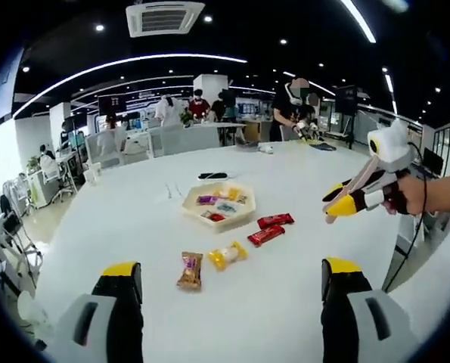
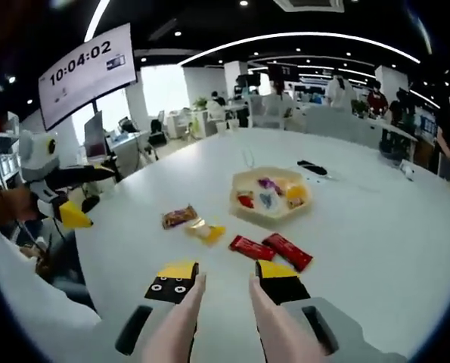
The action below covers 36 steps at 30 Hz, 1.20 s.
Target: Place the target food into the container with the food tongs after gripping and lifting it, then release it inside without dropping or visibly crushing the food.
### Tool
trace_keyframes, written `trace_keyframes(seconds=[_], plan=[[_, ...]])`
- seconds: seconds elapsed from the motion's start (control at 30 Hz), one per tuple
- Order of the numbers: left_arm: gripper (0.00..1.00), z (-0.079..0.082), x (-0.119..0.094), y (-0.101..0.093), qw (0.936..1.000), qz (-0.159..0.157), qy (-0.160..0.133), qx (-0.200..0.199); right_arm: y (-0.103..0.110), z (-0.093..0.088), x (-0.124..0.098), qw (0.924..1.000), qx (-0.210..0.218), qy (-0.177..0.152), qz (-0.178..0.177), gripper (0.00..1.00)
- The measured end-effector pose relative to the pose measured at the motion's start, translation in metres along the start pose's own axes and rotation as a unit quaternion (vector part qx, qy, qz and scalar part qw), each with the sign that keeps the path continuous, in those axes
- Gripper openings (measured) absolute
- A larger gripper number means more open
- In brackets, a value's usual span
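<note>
**Friend:** Where is the food you have to move?

**Me:** It lies on the white tabletop [image 2: 376, 227], just beside the tray [image 2: 272, 195]. I see two red bars [image 2: 272, 249], a yellow snack [image 2: 207, 231] and a brown packet [image 2: 179, 217]. The tray already has a few sweets in it. I can't tell yet which one is my target.

**Friend:** What are your jaws doing?

**Me:** My left gripper [image 1: 228, 283] is wide open and holds nothing. My right gripper [image 2: 228, 281] holds the tongs [image 2: 225, 321]. Their two pale arms stick out in front, a little apart, with nothing between them.

**Friend:** Which way do the red bars point?

**Me:** They lie flat, side by side. In the right gripper view their long sides slant down to the right.

**Friend:** How will they feel?

**Me:** Light and crinkly, I think, and slippery in the wrapper. I'd pinch one across its middle, softly, so it doesn't get squashed.
</note>
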State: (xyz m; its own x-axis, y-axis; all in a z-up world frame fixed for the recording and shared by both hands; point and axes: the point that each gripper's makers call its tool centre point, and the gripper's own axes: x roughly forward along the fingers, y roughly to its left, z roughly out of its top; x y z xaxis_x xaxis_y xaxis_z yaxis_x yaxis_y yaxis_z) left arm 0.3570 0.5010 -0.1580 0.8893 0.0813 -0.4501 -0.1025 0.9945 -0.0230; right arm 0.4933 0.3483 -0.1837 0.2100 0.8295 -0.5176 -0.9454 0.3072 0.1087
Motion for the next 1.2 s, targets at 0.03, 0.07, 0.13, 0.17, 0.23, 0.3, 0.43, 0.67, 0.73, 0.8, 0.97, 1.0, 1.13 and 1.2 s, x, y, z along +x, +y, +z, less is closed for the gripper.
trace_keyframes(seconds=[0.03,0.07,0.13,0.17,0.23,0.3,0.43,0.67,0.73,0.8,0.97,1.0,1.13,1.2], plan=[[0.99,-0.002,-0.001,0.004,1.0000,-0.002,0.001,0.000,0.002,0.001,0.002,1.0000,0.000,0.001,-0.004,0.29],[0.99,-0.004,-0.002,0.008,1.0000,-0.004,0.001,0.000,0.005,0.001,0.003,1.0000,0.002,0.003,-0.008,0.29],[0.99,-0.007,-0.005,0.015,0.9999,-0.014,0.001,-0.001,0.010,0.002,0.006,0.9997,0.011,0.005,-0.020,0.29],[0.99,-0.008,-0.006,0.017,0.9998,-0.018,0.000,-0.001,0.012,0.002,0.007,0.9996,0.010,0.006,-0.024,0.29],[0.99,-0.010,-0.007,0.020,0.9997,-0.026,-0.003,0.002,0.017,0.001,0.009,0.9995,0.007,0.008,-0.030,0.29],[0.99,-0.015,-0.007,0.023,0.9994,-0.033,-0.003,0.006,0.021,0.000,0.011,0.9994,0.004,0.010,-0.032,0.29],[0.99,-0.022,-0.008,0.022,0.9990,-0.042,0.011,0.004,0.019,-0.001,0.010,0.9987,-0.001,0.024,-0.045,0.29],[0.99,-0.013,-0.003,0.028,0.9994,-0.032,0.012,-0.007,-0.001,0.008,0.016,0.9987,-0.006,0.027,-0.044,0.29],[0.99,-0.001,-0.005,0.029,0.9996,-0.025,-0.001,-0.011,-0.010,0.010,0.020,0.9987,-0.022,0.025,-0.038,0.29],[0.99,0.002,-0.003,0.028,0.9997,-0.021,-0.003,-0.010,-0.022,0.008,0.025,0.9984,-0.027,0.031,-0.038,0.30],[0.99,0.001,-0.003,0.031,0.9998,0.008,0.019,-0.003,-0.047,0.005,0.033,0.9980,-0.043,0.038,-0.028,0.29],[0.99,0.003,-0.003,0.031,0.9996,0.017,0.021,-0.001,-0.055,0.004,0.036,0.9979,-0.044,0.039,-0.025,0.29],[0.99,0.007,-0.002,0.034,0.9983,0.047,0.018,-0.030,-0.074,0.004,0.045,0.9982,-0.043,0.039,-0.015,0.29],[0.99,0.007,-0.001,0.031,0.9973,0.054,0.014,-0.046,-0.080,0.006,0.052,0.9977,-0.057,0.037,0.000,0.29]])
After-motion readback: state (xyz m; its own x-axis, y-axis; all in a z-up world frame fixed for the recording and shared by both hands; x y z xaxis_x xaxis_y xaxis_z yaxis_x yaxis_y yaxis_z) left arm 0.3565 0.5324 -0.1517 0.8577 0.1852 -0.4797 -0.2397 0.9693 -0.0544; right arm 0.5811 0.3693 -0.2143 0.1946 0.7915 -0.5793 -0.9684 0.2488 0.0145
